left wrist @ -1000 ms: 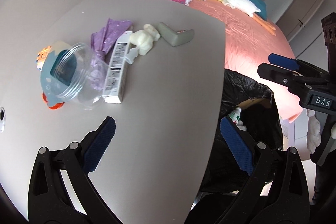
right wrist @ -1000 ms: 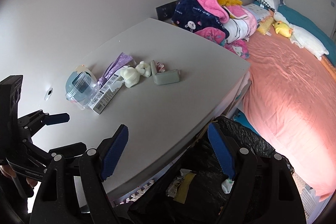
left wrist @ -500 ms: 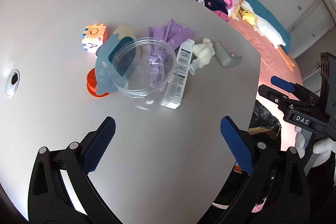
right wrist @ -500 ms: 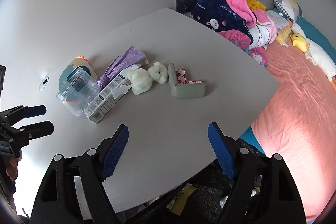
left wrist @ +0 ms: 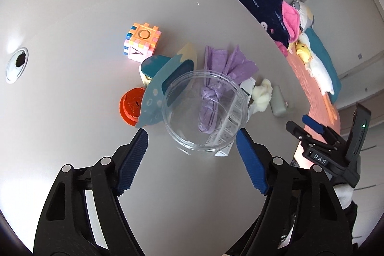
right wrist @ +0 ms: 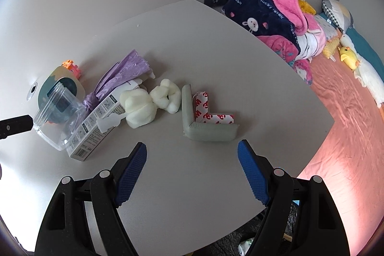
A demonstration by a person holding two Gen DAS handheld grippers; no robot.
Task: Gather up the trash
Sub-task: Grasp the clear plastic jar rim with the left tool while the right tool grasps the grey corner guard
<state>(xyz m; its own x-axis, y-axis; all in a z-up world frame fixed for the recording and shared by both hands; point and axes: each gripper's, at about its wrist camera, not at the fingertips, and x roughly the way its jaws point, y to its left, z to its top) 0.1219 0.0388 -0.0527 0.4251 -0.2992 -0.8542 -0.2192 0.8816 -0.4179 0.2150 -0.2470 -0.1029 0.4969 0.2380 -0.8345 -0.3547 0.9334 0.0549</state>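
A clear plastic jar (left wrist: 204, 112) lies on its side on the grey table (left wrist: 96, 16), mouth toward my open left gripper (left wrist: 192, 150), whose fingers flank it without touching. Behind it lie a purple bag (left wrist: 225, 64), a white carton (left wrist: 236, 116) and white foam lumps (left wrist: 262, 94). My open right gripper (right wrist: 192, 160) hovers just short of a grey L-shaped corner guard (right wrist: 206, 126). The right wrist view also shows the jar (right wrist: 57, 116), carton (right wrist: 96, 126), purple bag (right wrist: 122, 73) and foam lumps (right wrist: 151, 104).
A colourful toy cube (left wrist: 141, 44), an orange lid (left wrist: 130, 106) and a blue card (left wrist: 163, 85) lie left of the jar. A black trash bag (right wrist: 240, 241) sits below the table's near edge. A bed (right wrist: 348, 112) with blankets (right wrist: 271, 16) stands right.
Both grippers moved forward over the table. The left one came up to the jar's mouth; the right one swung from the trash bag to the corner guard.
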